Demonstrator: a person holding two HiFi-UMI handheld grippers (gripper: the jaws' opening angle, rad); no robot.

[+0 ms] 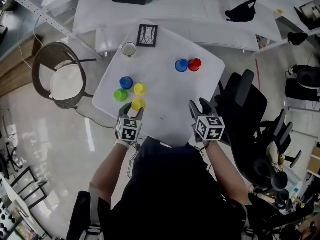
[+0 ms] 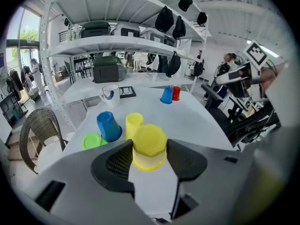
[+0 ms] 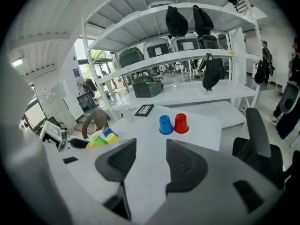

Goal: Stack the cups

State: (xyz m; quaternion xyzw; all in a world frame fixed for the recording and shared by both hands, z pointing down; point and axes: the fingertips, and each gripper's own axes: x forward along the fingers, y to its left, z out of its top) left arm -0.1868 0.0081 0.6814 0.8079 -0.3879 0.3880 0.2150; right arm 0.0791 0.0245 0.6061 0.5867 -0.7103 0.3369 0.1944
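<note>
An upside-down yellow cup (image 2: 149,142) stands on the white table (image 1: 165,96) near its front left edge, and my left gripper (image 1: 132,110) is shut on it, with a jaw touching each side. Just beyond it stand a second yellow cup (image 2: 134,123), a blue cup (image 2: 108,125) and a green cup (image 2: 93,140), all upside down. At the far right of the table a blue cup (image 1: 181,65) and a red cup (image 1: 194,64) stand side by side. My right gripper (image 1: 199,105) hangs open over the front right of the table, nothing between its jaws.
A white mug (image 1: 129,49) and a black picture frame (image 1: 147,35) sit at the table's far edge. A wicker chair (image 1: 55,74) stands to the left and a black office chair (image 1: 245,99) to the right. White shelves (image 3: 187,55) rise behind.
</note>
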